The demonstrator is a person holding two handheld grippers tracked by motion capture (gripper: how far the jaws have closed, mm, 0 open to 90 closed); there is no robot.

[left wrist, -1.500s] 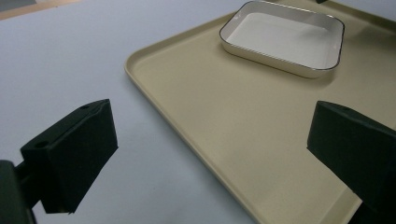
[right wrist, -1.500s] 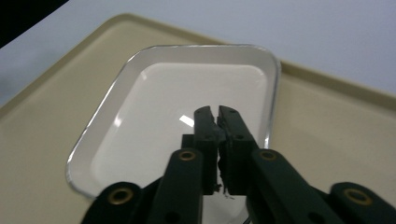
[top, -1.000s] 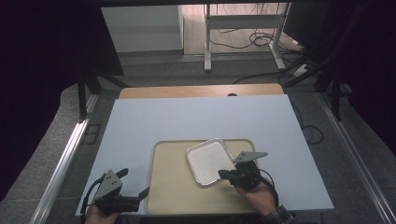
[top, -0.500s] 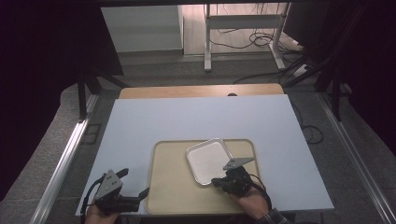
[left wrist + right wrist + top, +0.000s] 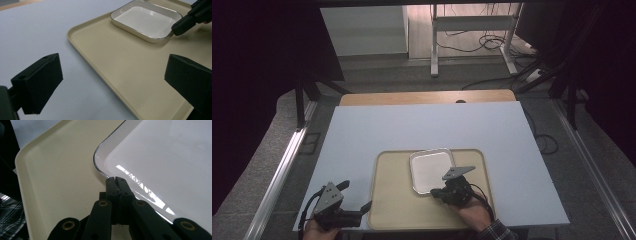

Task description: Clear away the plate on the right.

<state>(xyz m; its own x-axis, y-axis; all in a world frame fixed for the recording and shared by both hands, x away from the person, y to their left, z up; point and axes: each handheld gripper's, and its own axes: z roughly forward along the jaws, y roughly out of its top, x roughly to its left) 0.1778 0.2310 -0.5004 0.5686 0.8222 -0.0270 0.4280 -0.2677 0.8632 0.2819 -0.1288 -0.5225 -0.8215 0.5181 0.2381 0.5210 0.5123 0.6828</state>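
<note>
Pinching the near rim of the white dish (image 5: pixel 431 169), the right gripper (image 5: pixel 435 192) has its jaws pressed together on that edge; the dish sits toward the far side of the beige tray (image 5: pixel 397 210). Off the tray's left edge, the left gripper (image 5: pixel 357 210) rests with jaws spread wide.

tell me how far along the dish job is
Done: the white dish sits on the beige tray. In hand: the right hand-held gripper, jaws shut, is at the dish's near rim; whether it pinches the rim is unclear. Left: any lift; the left hand-held gripper waits open beside the tray.
</note>
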